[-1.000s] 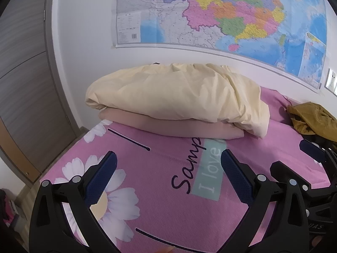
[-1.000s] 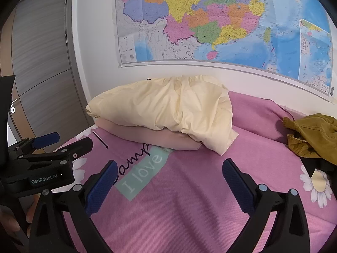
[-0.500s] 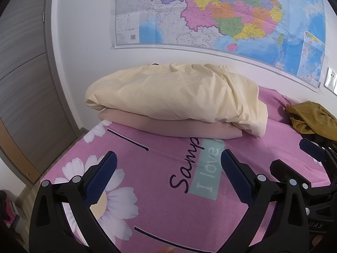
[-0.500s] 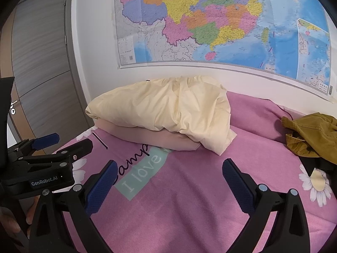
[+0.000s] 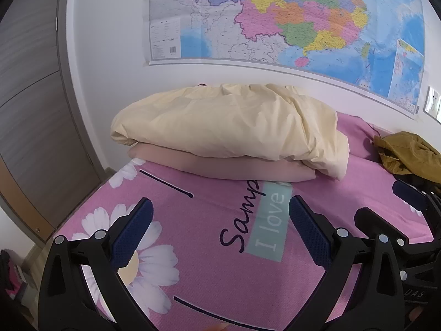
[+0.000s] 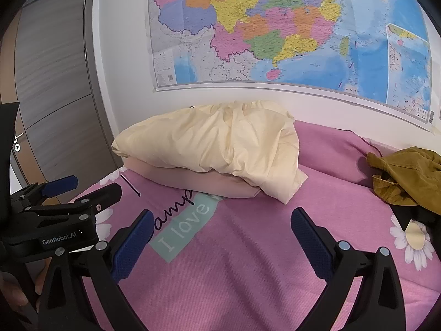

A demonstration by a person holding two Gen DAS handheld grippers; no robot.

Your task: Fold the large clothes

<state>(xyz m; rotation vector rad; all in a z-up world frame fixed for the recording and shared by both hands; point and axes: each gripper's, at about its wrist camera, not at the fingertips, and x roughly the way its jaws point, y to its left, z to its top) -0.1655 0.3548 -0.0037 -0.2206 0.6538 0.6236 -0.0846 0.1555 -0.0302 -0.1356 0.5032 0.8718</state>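
Two grippers, my left gripper (image 5: pixel 220 229) and right gripper (image 6: pixel 222 234), gape wide, holding nothing. The mustard garment (image 6: pixel 408 176) lies crumpled ahead-right, nearer my right.

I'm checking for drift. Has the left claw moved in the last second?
Barely. In its own view the left claw shows the cream bedding almost unshifted against its fingers.

Mustard-yellow garment (image 6: pixel 408 176), crumpled in a loose heap, unfolded, lying at the far right of the pink bed cover (image 6: pixel 248 262), well apart from the stacked bedding, its near edge beside a dark item underneath
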